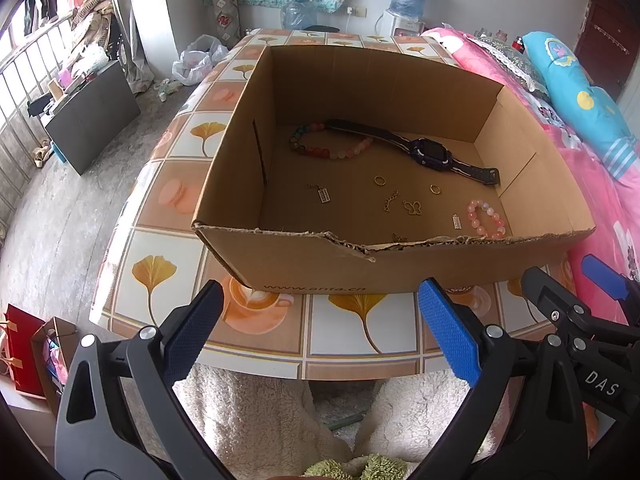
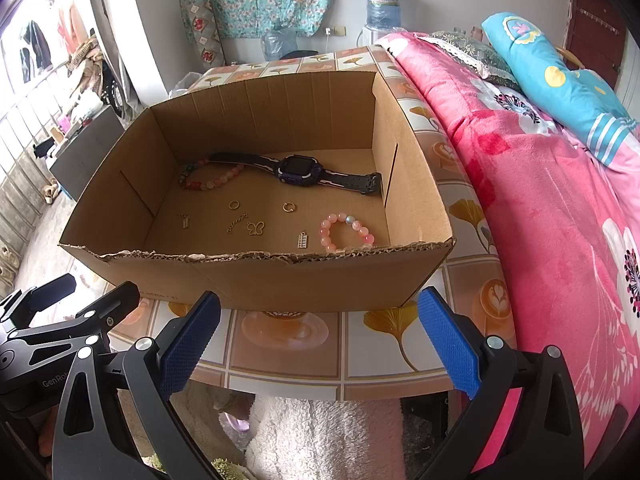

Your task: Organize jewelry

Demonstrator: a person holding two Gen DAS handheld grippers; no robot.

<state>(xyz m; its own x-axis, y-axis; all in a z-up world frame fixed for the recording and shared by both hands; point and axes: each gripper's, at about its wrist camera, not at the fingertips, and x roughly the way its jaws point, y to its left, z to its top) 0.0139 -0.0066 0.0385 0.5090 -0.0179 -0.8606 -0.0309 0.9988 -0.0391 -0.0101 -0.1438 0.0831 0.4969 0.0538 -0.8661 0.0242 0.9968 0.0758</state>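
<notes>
Hovering: left gripper (image 1: 320, 322) and right gripper (image 2: 320, 332), fingers spread wide and grasping nothing, near the cardboard box (image 2: 320, 280).
Box: sitting on the tiled surface (image 2: 288, 360).
Jewelry: smartwatch (image 2: 296, 172), pink bead bracelet (image 2: 346, 232), multicolored bead bracelet (image 2: 208, 180), two gold rings and small charms are lying on the box floor.

Ahead of the spread jaws, the jewelry was laid loose on a cardboard box's floor. A dark watch (image 2: 294, 171) was stretched flat, farthest from the jaws, one strap end overlapping a multicoloured bead bracelet (image 2: 208, 178). Two gold rings (image 2: 234, 204) (image 2: 289, 207), a butterfly charm (image 2: 255, 228) and a short chain (image 2: 237, 222) were scattered nearer. A pink bead bracelet (image 2: 344, 232) was seen nearest, to the right.
</notes>
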